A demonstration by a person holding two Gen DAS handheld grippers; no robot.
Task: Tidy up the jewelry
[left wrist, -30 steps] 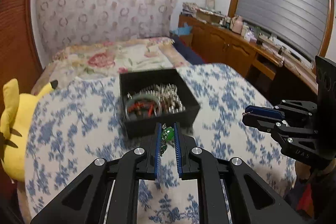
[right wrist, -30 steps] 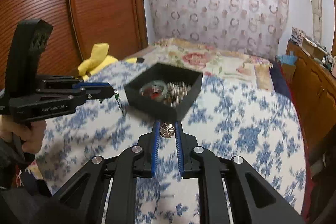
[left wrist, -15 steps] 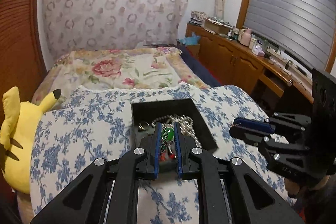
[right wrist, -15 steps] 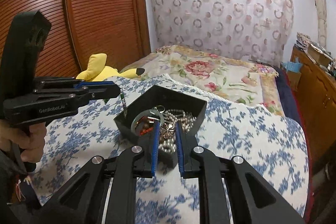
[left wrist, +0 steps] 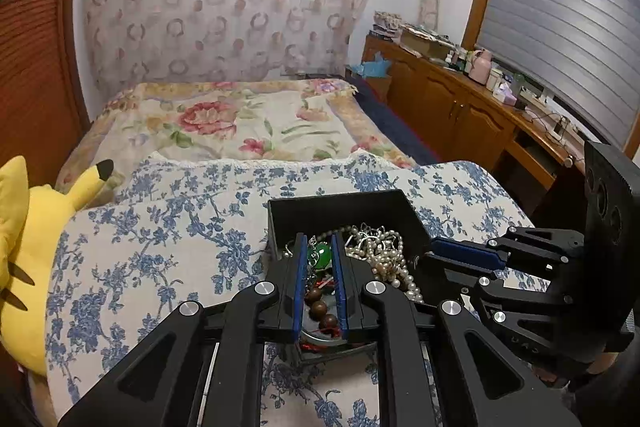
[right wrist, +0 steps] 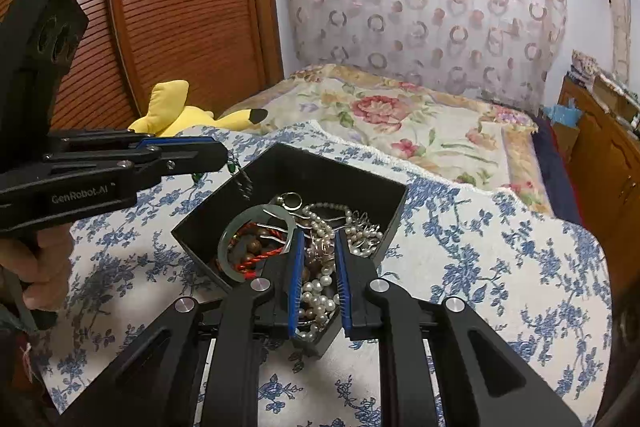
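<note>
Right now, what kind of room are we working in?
Most likely a home bedroom: a bed with a floral cover, a yellow plush toy beside it, and a cluttered wooden sideboard under a shuttered window.

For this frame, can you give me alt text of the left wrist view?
The left claw grips a green bead pendant over a black box of pearls and beads on a blue floral cloth. The right claw reaches in beside it.
</note>
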